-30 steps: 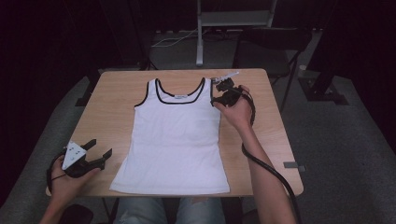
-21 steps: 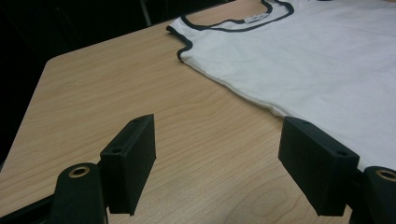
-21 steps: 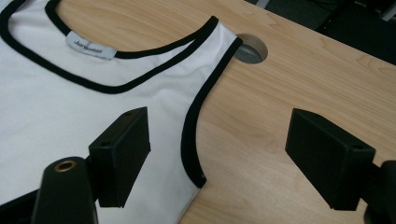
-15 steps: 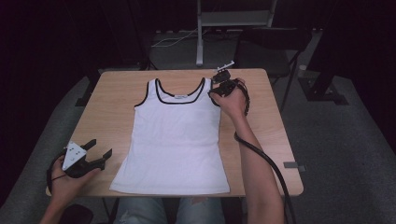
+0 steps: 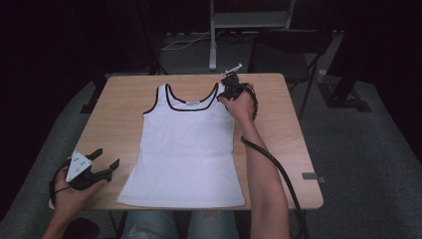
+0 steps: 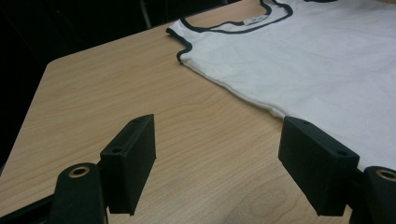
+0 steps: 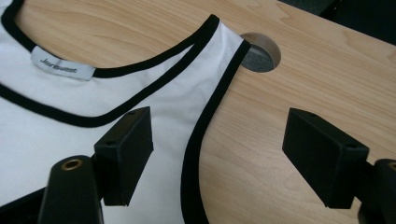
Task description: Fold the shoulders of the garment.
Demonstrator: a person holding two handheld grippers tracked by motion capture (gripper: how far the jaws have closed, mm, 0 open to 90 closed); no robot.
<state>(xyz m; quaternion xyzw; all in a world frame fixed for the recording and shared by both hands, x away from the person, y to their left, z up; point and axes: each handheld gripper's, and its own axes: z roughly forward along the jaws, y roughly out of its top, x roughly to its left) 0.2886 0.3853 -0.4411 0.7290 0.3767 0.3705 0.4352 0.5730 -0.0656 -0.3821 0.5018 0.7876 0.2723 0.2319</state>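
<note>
A white tank top (image 5: pixel 186 144) with black trim lies flat on the wooden table (image 5: pixel 124 107), neck toward the far edge. My right gripper (image 5: pixel 225 91) hovers low over its right shoulder strap. In the right gripper view this gripper (image 7: pixel 217 140) is open, one jaw above the white strap (image 7: pixel 187 88) and the other above bare wood, with the black armhole trim between them. My left gripper (image 5: pixel 107 157) rests open near the table's front left corner. In the left gripper view it (image 6: pixel 217 149) is over bare wood, the tank top's side edge (image 6: pixel 303 60) just to its right.
A round cable hole (image 7: pixel 261 58) in the table sits just beyond the strap. A thick black cable (image 5: pixel 271 159) trails along the right forearm. Behind the table stand a metal post (image 5: pixel 213 35) and a dark chair (image 5: pixel 283 55). A neck label (image 7: pixel 63 67) shows.
My right gripper has moved away from me and slightly left, up along the right strap toward its top. The left gripper has stayed where it was.
</note>
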